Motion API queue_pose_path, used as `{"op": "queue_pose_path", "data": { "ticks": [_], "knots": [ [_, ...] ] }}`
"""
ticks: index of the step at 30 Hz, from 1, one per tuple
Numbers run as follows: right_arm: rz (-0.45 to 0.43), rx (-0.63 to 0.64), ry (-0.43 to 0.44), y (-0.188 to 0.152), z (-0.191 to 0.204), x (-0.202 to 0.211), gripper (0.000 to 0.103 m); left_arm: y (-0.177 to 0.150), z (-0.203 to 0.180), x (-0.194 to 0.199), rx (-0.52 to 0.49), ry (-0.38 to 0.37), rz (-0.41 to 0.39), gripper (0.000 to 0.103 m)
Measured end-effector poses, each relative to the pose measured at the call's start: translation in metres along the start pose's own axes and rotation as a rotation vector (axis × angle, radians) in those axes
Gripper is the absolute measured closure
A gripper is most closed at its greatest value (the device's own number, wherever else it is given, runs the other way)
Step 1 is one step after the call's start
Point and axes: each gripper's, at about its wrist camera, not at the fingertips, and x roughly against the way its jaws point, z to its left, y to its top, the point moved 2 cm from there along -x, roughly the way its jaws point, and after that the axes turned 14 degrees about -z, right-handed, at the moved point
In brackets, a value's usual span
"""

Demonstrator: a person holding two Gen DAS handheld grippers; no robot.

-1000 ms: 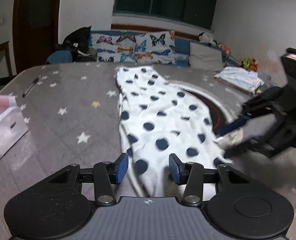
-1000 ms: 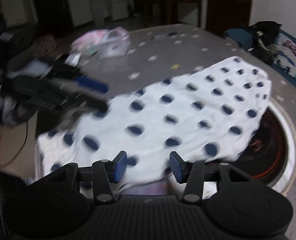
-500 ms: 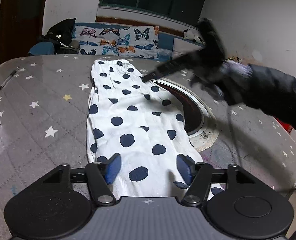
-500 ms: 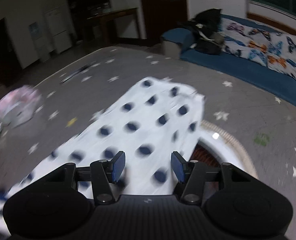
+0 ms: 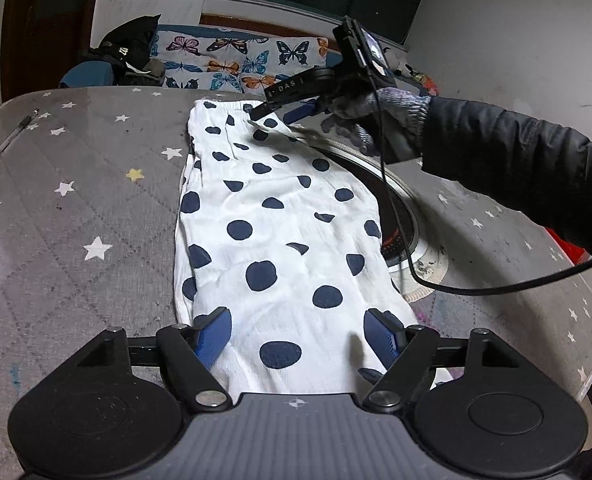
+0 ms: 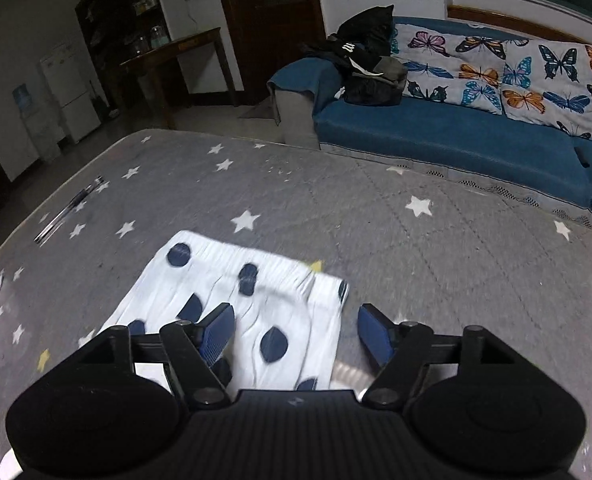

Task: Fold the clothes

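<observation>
Grey star-print worktop (image 5: 96, 208). Polka-dot garment (image 5: 272, 220) flat at centre; pen (image 5: 16, 136) well left; round burner (image 5: 399, 216) under garment's right edge.

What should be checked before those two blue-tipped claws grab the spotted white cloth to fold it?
1. White garment with navy dots lies flat on the grey star-print table cover: ok, only light wrinkles.
2. Left gripper open over the near end: ok; its jaws have just been opening and the cloth lies between the pads, unpinched.
3. Right gripper open at the far end with the gathered band: ok; jaws have just been opening, nothing clamped.
4. Black cable clear of the garment: not ok, it hangs close over the right edge.
5. Cloth clear of the round black hotplate set in the table: not ok, its edge overlaps it.
</observation>
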Motion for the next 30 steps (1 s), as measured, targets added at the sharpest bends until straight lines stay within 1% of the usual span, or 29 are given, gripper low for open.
{"op": "queue_pose_path", "data": {
  "ticks": [6, 8, 12, 13, 14, 15, 17, 18, 19, 20, 22, 24, 28, 30],
  "knots": [
    [-0.017, -0.005, 0.005, 0.003, 0.004, -0.008, 0.032, 0.0, 0.0, 0.001, 0.007, 0.004, 0.0, 0.025],
    [-0.018, -0.004, 0.004, 0.003, 0.005, -0.008, 0.034, 0.0, 0.0, 0.001, 0.01, 0.006, -0.001, 0.023],
    [-0.014, 0.007, 0.008, 0.004, 0.006, -0.008, 0.053, 0.0, -0.001, 0.002, 0.014, 0.009, -0.001, 0.023],
    [-0.013, 0.004, 0.009, 0.005, 0.006, -0.007, 0.055, 0.0, -0.001, 0.002, 0.016, 0.01, -0.001, 0.022],
    [-0.013, 0.002, 0.009, 0.005, 0.005, -0.007, 0.061, 0.0, -0.001, 0.002, 0.016, 0.011, -0.001, 0.022],
    [-0.014, 0.0, 0.009, 0.006, 0.004, -0.007, 0.063, 0.0, -0.001, 0.002, 0.017, 0.012, -0.001, 0.022],
    [-0.017, -0.001, 0.007, 0.007, 0.004, -0.006, 0.061, 0.0, -0.001, 0.002, 0.016, 0.013, -0.001, 0.022],
    [-0.02, 0.002, 0.005, 0.006, 0.004, -0.005, 0.055, 0.0, -0.001, 0.002, 0.016, 0.013, -0.002, 0.021],
    [-0.021, 0.001, 0.004, 0.006, 0.003, -0.005, 0.051, 0.0, -0.001, 0.002, 0.015, 0.014, -0.001, 0.021],
    [-0.021, -0.002, 0.003, 0.006, 0.003, -0.005, 0.044, 0.0, -0.001, 0.002, 0.015, 0.014, -0.001, 0.021],
    [-0.025, -0.005, 0.001, 0.007, 0.001, -0.006, 0.04, 0.0, -0.001, 0.002, 0.016, 0.014, 0.001, 0.021],
    [-0.021, -0.015, 0.012, 0.007, -0.001, -0.008, 0.034, 0.0, -0.001, 0.002, 0.015, 0.015, 0.003, 0.021],
    [-0.025, -0.004, 0.034, 0.007, 0.004, -0.012, 0.033, 0.001, -0.002, 0.002, 0.016, 0.016, 0.004, 0.02],
    [-0.024, 0.02, 0.038, 0.006, 0.008, -0.014, 0.044, 0.001, -0.003, 0.002, 0.016, 0.017, 0.005, 0.02]
  ]
}}
